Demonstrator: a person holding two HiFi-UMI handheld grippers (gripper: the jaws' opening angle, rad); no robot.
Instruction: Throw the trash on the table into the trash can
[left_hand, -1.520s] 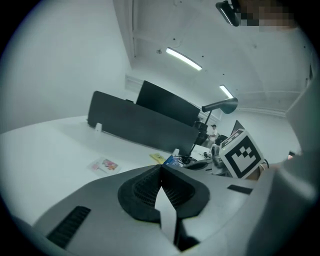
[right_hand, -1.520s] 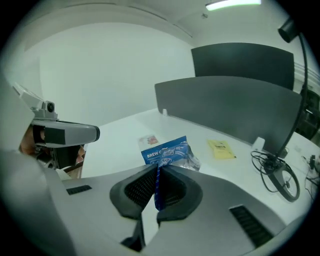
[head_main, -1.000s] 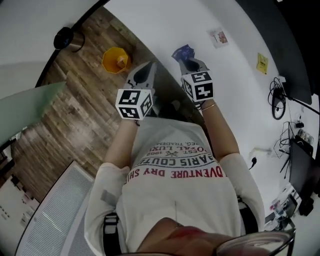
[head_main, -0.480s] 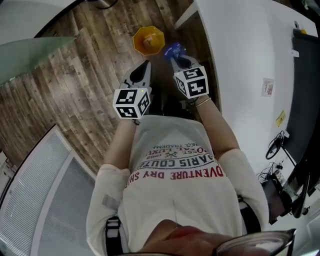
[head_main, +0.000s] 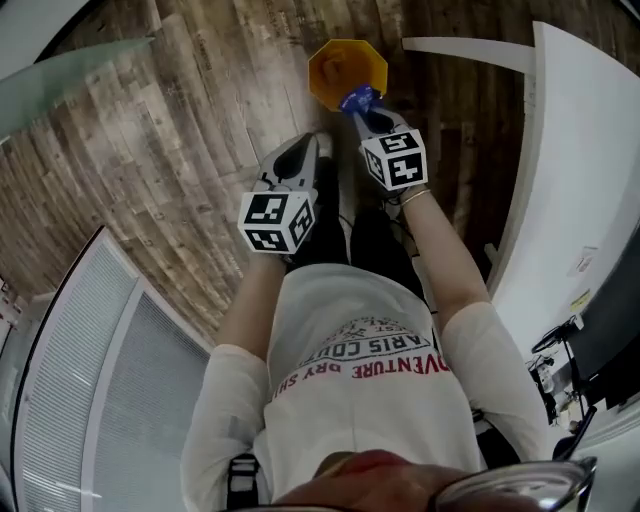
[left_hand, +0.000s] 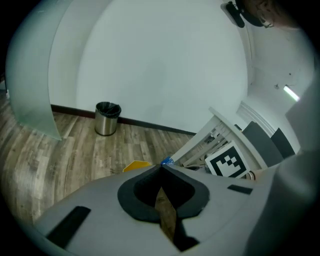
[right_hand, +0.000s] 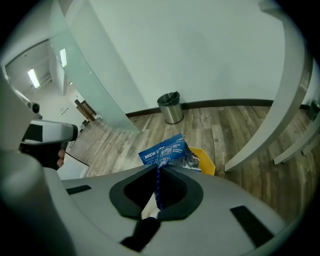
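Your right gripper (right_hand: 159, 169) is clenched on a blue wrapper (right_hand: 164, 150). The wrapper is pinched edge-on between the jaws, and its printed face fans out past the tips. The yellow trash can (head_main: 346, 66) stands on the wooden floor (head_main: 200, 150) directly ahead of that gripper. In the head view the wrapper hangs at the can's near rim. Along the jaws, the can shows just beyond the wrapper and slightly to its right. The drop turns on carrying the wrapper a little further forward, over the can's mouth, before you let go. Released here, I judge it may catch the rim or fall short. Your left gripper (left_hand: 161, 169) is closed on nothing, on the near left of the can and farther from it, so this drop belongs to the right one.
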